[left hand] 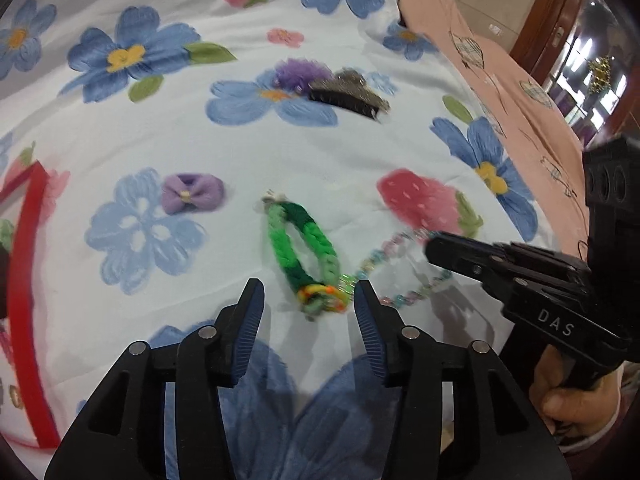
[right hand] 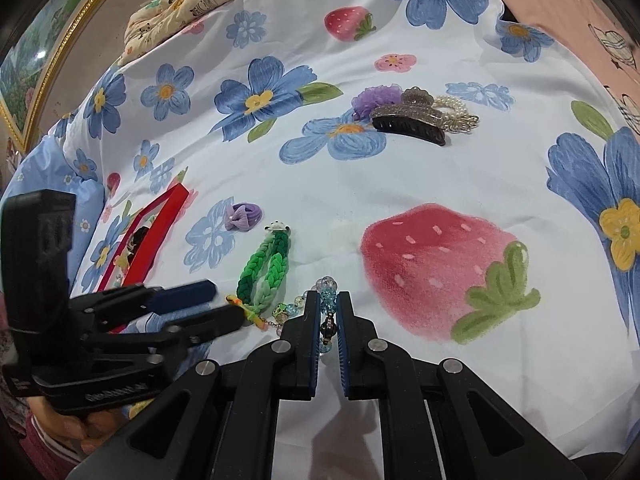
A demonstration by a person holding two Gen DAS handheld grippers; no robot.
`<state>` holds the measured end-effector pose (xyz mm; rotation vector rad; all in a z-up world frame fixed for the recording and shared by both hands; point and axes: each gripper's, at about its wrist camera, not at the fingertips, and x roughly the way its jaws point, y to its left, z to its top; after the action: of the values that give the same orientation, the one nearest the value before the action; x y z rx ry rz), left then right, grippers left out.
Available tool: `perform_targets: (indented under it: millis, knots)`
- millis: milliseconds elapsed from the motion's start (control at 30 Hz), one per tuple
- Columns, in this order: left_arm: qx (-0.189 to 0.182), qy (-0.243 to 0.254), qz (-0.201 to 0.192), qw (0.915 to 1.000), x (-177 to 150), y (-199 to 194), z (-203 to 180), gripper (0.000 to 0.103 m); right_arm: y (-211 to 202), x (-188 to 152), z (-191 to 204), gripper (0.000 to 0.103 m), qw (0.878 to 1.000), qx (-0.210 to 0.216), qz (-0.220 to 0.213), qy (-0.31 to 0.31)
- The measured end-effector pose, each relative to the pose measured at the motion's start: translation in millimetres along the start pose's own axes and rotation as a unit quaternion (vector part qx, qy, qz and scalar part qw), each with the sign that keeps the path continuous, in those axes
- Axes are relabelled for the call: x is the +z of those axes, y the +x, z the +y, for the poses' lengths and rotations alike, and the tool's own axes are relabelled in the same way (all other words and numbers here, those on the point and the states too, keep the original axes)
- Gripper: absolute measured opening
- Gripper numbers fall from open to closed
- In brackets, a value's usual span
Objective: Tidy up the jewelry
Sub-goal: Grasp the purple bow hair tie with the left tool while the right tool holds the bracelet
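Bracelets snagged together, one gripper on each

Beads sit between the fingers of the right gripper, which have closed to a narrow gap on the beaded bracelet; the strand runs up between the pads, so the pinch looks deliberate, a hold on the bracelet before it is lifted. The green braided bracelet is the landmark here. It lies flat on the floral sheet, and the beaded strand touches its near, yellow-orange end, where a small chain and charm seem to link or tangle the two (I cannot tell which).

The left gripper stands with its fingers spread, one on either side of that same near end of the green braid, not yet touching it as far as the left wrist view shows. My reading is that it is placed there to pin or take the braid while the right hand draws the beads free.

Beyond the green braid and slightly left lies a purple bow tie; further left is the red tray, the likely destination, already holding a few pieces. Well beyond the braid, grouped close together, are a purple scrunchie, a dark claw clip and a pearl piece, awaiting sorting.

Risk, as I judge it: lifting the beads now could drag the braid along.
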<state>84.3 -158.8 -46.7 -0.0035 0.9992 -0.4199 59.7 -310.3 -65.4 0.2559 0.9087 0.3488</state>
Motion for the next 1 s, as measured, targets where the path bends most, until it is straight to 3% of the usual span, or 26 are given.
perform_targets:
  millis: [333, 533, 567, 600, 667, 700, 1000]
  knots:
    - [0.061, -0.084, -0.002, 0.9946, 39.3, 30.4, 65.8, 0.048, -5.5, 2.9, 1.0, 0.007, 1.000, 0.010, -0.005, 0.004]
    - [0.053, -0.108, 0.003, 0.9927, 56.4, 53.9, 82.4, 0.048, -3.1, 7.6, 11.7, 0.007, 1.000, 0.020, -0.006, -0.004]
    - [0.053, -0.103, 0.003, 0.9933, 58.8, 56.6, 81.7, 0.045, -3.4, 7.9, 13.2, 0.007, 1.000, 0.020, -0.007, -0.004]
    - [0.048, -0.099, 0.004, 0.9939, 60.4, 58.6, 81.3, 0.032, -3.4, 8.0, 14.2, 0.007, 1.000, 0.022, -0.007, -0.003]
    - [0.035, -0.100, 0.004, 0.9944, 61.0, 60.1, 81.9, 0.027, -3.0, 7.8, 16.6, 0.007, 1.000, 0.022, -0.008, -0.003]
    - [0.029, -0.099, 0.002, 0.9946, 60.2, 59.2, 81.8, 0.018, -2.7, 7.8, 17.5, 0.007, 1.000, 0.020, -0.008, -0.003]
    - [0.001, -0.094, -0.023, 0.9953, 32.3, 13.1, 83.5, 0.014, -10.4, 12.1, 37.0, 0.007, 0.999, 0.025, -0.023, -0.011]
